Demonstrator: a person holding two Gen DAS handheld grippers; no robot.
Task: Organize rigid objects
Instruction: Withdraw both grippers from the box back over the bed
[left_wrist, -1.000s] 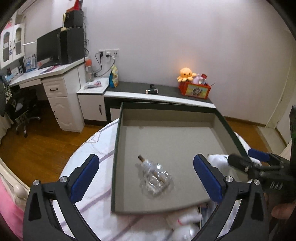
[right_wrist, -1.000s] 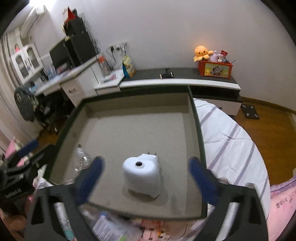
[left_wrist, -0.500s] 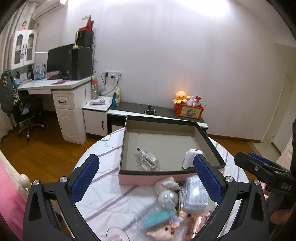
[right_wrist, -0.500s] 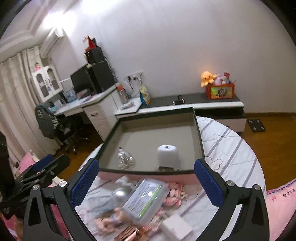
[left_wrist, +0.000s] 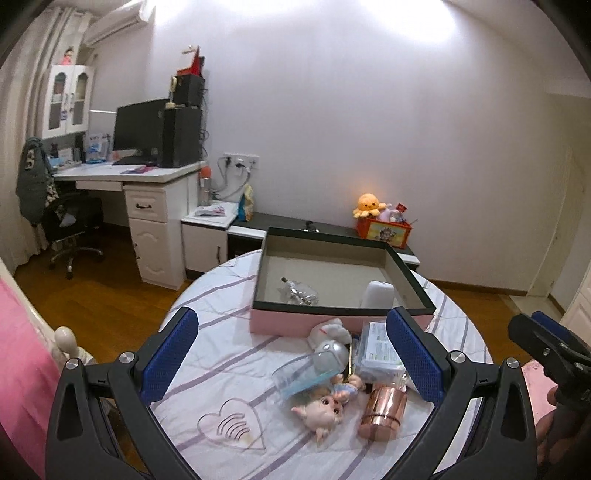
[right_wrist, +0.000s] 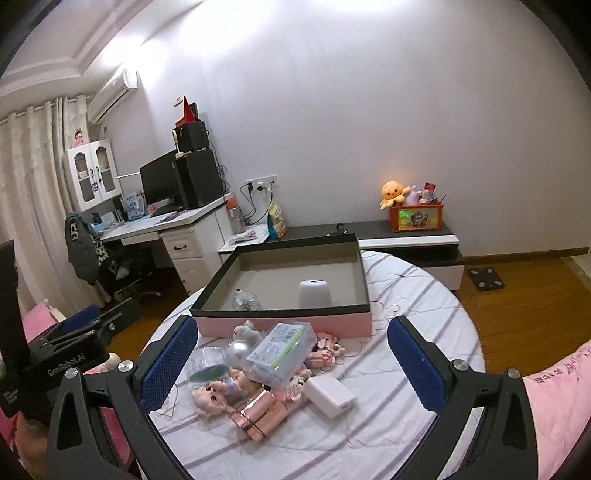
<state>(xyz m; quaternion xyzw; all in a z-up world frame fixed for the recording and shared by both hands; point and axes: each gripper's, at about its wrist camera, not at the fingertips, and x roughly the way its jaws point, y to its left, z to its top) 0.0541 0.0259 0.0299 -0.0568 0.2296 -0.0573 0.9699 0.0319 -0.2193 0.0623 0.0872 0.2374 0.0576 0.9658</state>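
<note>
Two tools are in view, both with jaws spread wide and holding nothing. The left tool (left_wrist: 291, 354) hovers above the near edge of the round counter (left_wrist: 221, 332), which is covered with a white, purple-striped cloth. The right tool (right_wrist: 291, 363) hovers over the same edge, further to the right.

Between and just beyond the fingers of each tool lies a loose pile of objects. It contains a big-eared doll (left_wrist: 323, 408), a copper-coloured cylinder (left_wrist: 380, 413) lying on its side, a clear cup (left_wrist: 303, 374), a silver ball (left_wrist: 327, 350), a clear plastic case with a green-and-white label (right_wrist: 282, 345) and a white rectangular block (right_wrist: 330, 395). The doll and the cylinder lie nearest the tools.

Beyond the pile, touching its far side, stands an open box (right_wrist: 284, 323) with a pink outer wall and a dark rim. Inside it, a clear glass bottle (right_wrist: 246, 301) lies on its side at the left. A white rounded device (right_wrist: 314, 293) stands upright at the right, near the front wall.
</note>
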